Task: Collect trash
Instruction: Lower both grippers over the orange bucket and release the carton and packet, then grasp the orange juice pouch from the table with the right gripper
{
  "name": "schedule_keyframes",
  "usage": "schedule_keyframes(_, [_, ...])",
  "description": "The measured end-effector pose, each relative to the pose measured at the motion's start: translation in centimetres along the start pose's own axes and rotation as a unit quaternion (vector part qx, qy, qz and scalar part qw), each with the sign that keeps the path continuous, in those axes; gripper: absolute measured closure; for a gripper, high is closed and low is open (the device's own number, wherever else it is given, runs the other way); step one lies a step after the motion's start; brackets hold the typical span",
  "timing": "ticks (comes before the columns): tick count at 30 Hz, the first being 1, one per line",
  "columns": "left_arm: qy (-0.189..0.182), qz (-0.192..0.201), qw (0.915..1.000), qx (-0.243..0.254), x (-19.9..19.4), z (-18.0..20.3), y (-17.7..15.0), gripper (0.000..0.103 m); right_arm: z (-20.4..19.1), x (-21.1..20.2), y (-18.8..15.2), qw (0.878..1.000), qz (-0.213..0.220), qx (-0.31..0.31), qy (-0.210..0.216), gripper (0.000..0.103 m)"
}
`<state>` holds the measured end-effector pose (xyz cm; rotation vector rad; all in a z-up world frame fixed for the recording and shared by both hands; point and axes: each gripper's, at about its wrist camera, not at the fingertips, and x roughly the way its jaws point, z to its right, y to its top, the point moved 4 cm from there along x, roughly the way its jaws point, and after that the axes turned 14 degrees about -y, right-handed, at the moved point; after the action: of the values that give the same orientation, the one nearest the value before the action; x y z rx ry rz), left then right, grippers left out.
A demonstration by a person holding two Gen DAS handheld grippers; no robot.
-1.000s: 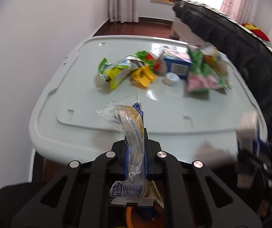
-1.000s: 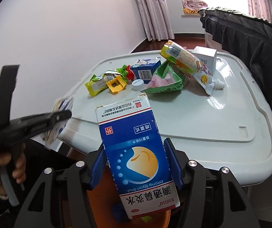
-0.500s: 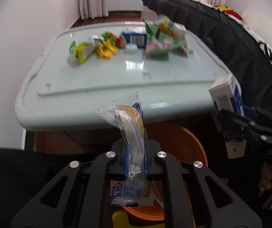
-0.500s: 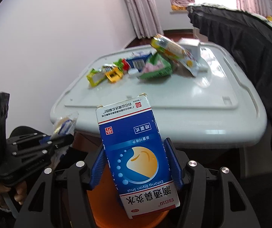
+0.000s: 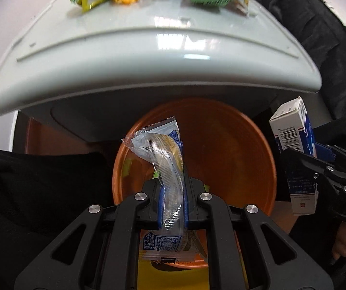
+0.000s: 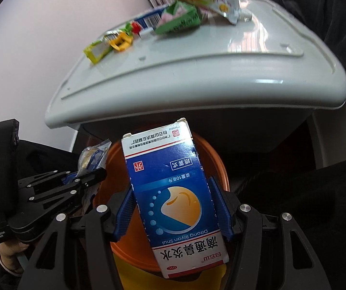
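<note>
White table (image 5: 148, 55) above the orange bin (image 5: 233, 149) holds several wrappers (image 6: 177, 19) uncollected, while left gripper (image 5: 173, 207) clamps a snack packet (image 5: 165, 164) and right gripper (image 6: 175, 207) clamps a blue box (image 6: 173, 183) over the bin, neither dropped yet.

right claw (image 6: 173, 207): blue pads pressed on both long sides of the blue and white carton (image 6: 173, 193), which points away from the camera, printed face up
orange bin (image 6: 211, 154): below and behind the carton, under the table's near edge
left claw (image 6: 93, 176): at the left, clamped on a clear snack wrapper (image 6: 92, 157), just beside the bin's rim
hand (image 6: 6, 253): lower left, gripping the left claw's handle
table (image 6: 221, 77): pale grey, glossy
far end of table: green and yellow wrappers (image 6: 107, 44), green pouch (image 6: 180, 20), white bottle cap (image 6: 145, 33), squeeze pouch (image 6: 204, 0)
</note>
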<state>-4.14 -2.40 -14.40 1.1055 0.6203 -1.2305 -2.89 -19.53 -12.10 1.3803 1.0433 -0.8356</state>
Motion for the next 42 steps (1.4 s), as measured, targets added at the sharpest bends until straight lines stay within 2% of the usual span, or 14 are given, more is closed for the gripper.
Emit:
schedule_keyframes(5, [-0.002,-0.010,0.9999,-0.011,0.7,-0.5,-0.1,0.093,-0.2,1.1,0.0,1.000,-0.016,0.000,0.001,0.045])
schedule_keyframes(13, [-0.005,-0.016,0.9998,-0.012,1.0,-0.4,0.1,0.091,0.0,1.5,0.1,1.000,-0.018,0.001,0.005,0.043])
schedule_keyframes(14, [-0.004,-0.020,0.9997,-0.014,1.0,-0.5,0.2,0.086,-0.1,1.6,0.3,1.000,-0.018,0.002,0.005,0.042])
schedule_keyframes(15, [0.001,-0.025,0.9996,-0.016,1.3,-0.6,0.3,0.059,0.0,1.5,0.4,1.000,-0.015,0.006,0.003,0.038])
schedule_keyframes(16, [0.009,-0.028,0.9994,-0.017,1.2,-0.8,0.3,0.025,0.3,1.1,0.4,1.000,-0.007,0.013,0.003,0.033])
schedule_keyframes(17, [0.010,-0.017,0.9996,-0.019,0.7,-0.9,0.4,0.020,0.7,0.6,0.4,1.000,0.003,0.020,0.005,0.033])
schedule_keyframes(22, [-0.015,0.008,0.9996,-0.023,-0.7,-0.7,0.6,0.019,1.7,-2.5,1.6,0.997,0.068,0.045,0.008,0.033])
schedule_keyframes(28, [-0.029,0.029,0.9988,-0.027,-1.7,-0.3,0.9,0.018,2.9,-3.7,2.6,0.994,0.087,0.061,0.009,0.030])
schedule_keyframes(33, [-0.040,0.056,0.9976,-0.012,-3.1,0.2,1.9,0.018,3.4,-3.8,4.1,0.994,0.095,0.056,0.004,0.030])
schedule_keyframes(38, [-0.041,0.079,0.9955,0.033,-4.6,1.1,4.3,0.018,3.5,-4.7,7.7,0.992,0.125,0.020,-0.014,0.030])
schedule_keyframes(42, [-0.022,0.108,0.9911,0.075,-5.8,1.7,7.2,0.018,3.6,-5.0,12.9,0.984,0.165,-0.037,-0.046,0.028])
